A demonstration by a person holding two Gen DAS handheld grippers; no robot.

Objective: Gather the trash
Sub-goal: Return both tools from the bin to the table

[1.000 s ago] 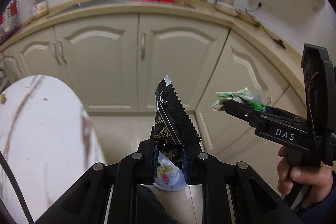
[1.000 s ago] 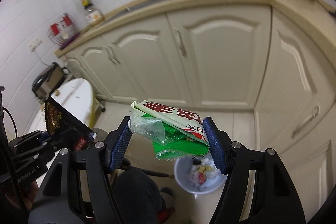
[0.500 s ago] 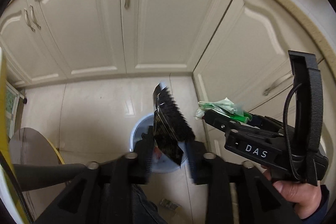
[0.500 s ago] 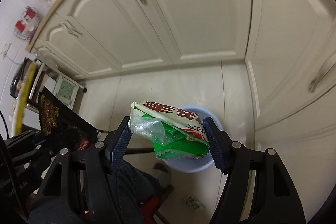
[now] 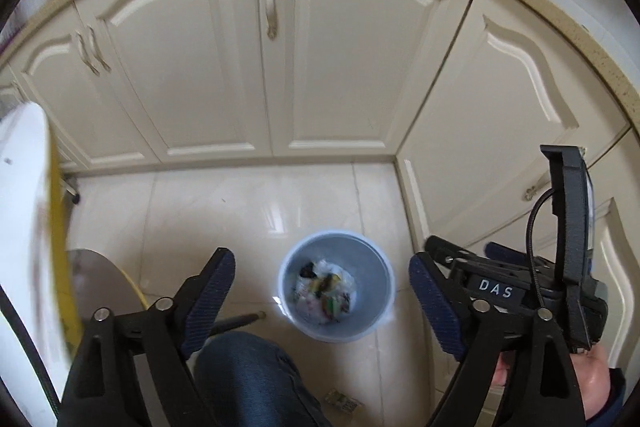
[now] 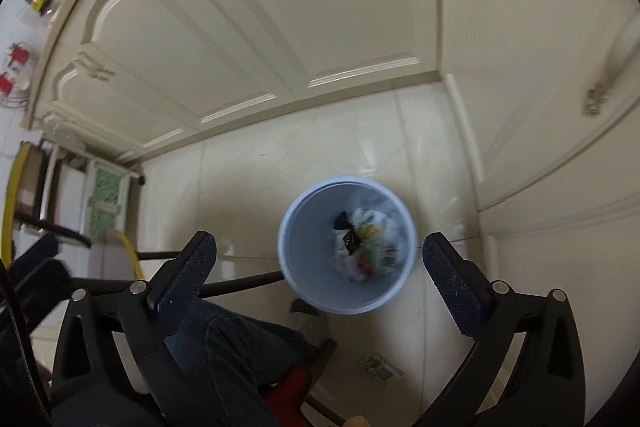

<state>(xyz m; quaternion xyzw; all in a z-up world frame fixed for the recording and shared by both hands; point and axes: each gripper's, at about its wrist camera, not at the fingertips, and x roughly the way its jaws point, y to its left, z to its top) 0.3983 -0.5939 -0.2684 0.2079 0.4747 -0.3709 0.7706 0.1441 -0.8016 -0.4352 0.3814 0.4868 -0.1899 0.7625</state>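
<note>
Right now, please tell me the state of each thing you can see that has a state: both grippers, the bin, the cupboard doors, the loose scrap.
left gripper: open, nothing between its fingers, jaws just opened.
right gripper: open, empty, jaws just opened.
trash bin: upright on the floor, no lid, wrappers at the bottom.
cabinet doors: shut.
paper scrap: lying on the floor, outside the bin.

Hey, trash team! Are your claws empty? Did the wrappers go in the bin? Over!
Left gripper open, empty; right gripper open, empty, jaws just opened. Wrappers in the bin. One scrap on the floor beside it. Nothing in the way.
</note>
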